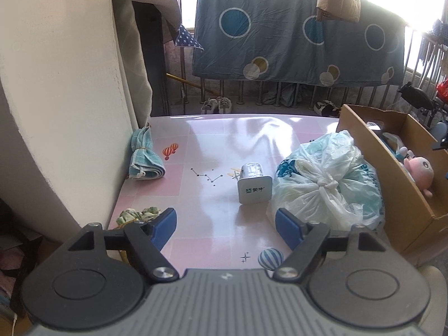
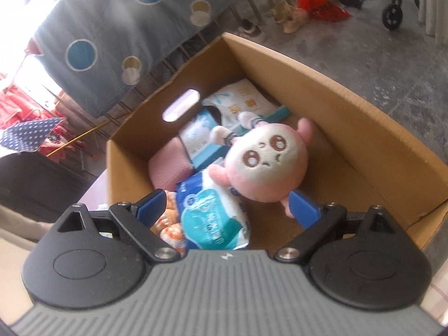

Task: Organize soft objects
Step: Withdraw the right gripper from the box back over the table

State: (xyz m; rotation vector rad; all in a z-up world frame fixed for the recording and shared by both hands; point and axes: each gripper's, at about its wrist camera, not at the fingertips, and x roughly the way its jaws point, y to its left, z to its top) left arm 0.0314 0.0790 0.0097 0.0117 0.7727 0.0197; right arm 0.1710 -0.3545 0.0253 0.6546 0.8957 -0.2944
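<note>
Lying in cardboard box [image 2: 350, 117]: pink round-faced plush [image 2: 266, 162]; right gripper [image 2: 226, 204] wide, empty; left gripper [image 1: 225, 224] wide, empty.

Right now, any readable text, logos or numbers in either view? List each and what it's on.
"蒙牛" with a green logo: end face of the white carton lying on the pink table.
Print on the carton's side: too small to read.
White lettering on the teal tissue pack in the cardboard box: blurred.
Gold marks on the white pack: unreadable.
</note>
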